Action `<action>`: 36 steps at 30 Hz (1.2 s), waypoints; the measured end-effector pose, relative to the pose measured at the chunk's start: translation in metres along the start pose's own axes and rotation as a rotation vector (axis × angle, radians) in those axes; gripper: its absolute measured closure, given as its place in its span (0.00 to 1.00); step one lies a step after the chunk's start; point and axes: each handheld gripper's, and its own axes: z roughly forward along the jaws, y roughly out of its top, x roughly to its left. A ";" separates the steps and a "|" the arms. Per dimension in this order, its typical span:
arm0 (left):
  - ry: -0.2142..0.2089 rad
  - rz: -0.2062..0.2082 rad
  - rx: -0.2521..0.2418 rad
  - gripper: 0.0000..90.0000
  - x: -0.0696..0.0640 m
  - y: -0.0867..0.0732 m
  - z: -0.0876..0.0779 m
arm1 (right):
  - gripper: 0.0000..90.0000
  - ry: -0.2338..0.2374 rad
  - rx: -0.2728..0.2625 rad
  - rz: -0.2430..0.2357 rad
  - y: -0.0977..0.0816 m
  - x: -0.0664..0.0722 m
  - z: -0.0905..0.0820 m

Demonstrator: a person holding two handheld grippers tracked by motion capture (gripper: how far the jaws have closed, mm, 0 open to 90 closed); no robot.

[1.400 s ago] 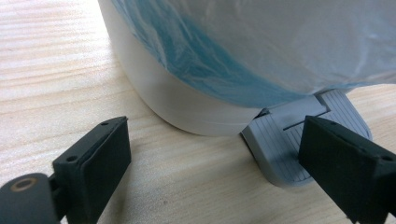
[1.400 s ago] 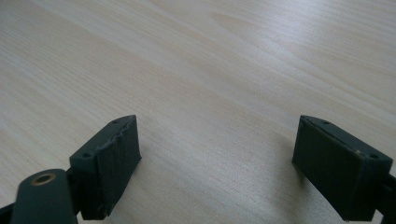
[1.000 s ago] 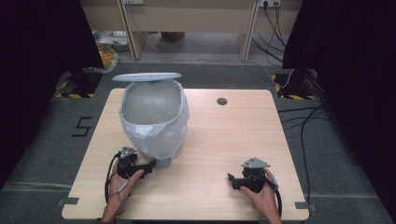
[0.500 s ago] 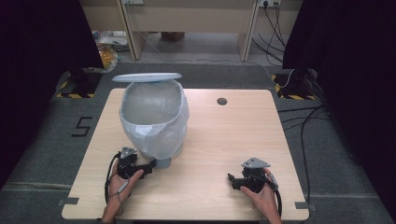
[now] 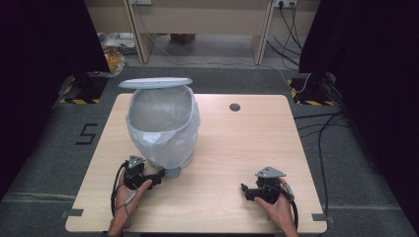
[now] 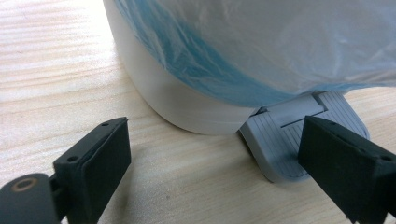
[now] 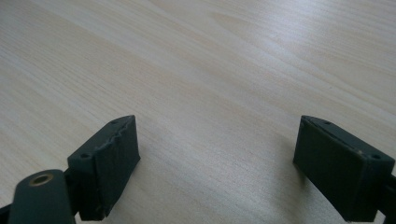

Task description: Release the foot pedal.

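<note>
Standing on the wooden table [image 5: 232,148], left of centre, is a white pedal bin [image 5: 160,123] – biggest thing in the scene. Its lid [image 5: 155,82] is raised, hinged at the far side, lying nearly flat above the opening. A pale blue plastic liner [image 5: 170,133] is folded over the rim and hangs far down the outside; in the left gripper view the liner [image 6: 261,46] covers most of the bin wall, with a bare white band [image 6: 187,105] showing at the base.

Next down: the left gripper [image 5: 157,177], held in the person's left hand [image 5: 129,193], sits at the bin's near side, low on the table, pointing at the foot of the bin. Jaws spread wide, nothing between them. The grey ribbed foot pedal [image 6: 285,140] sticks out from under the bin – in the left gripper view it lies just ahead of the right-hand jaw, partly behind it. Can't tell whether that jaw touches the pedal.

The right gripper [image 5: 246,190] is in the right hand [image 5: 276,207], near the front edge on the right side, well apart from the bin. Jaws wide apart too, empty – bare wood [image 7: 210,93] ahead of them in the right gripper view.

Smallest: a round cable hole [image 5: 234,107] in the tabletop near the far edge, right of the bin.
</note>
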 end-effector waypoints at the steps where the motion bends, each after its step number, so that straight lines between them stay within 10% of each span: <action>1: 0.001 -0.001 0.001 0.09 0.000 0.000 0.000 | 0.16 0.000 0.000 0.000 0.000 0.000 0.000; 36: -0.020 0.007 -0.028 0.17 0.001 0.004 -0.018 | 0.16 0.000 -0.002 -0.002 0.000 0.000 0.000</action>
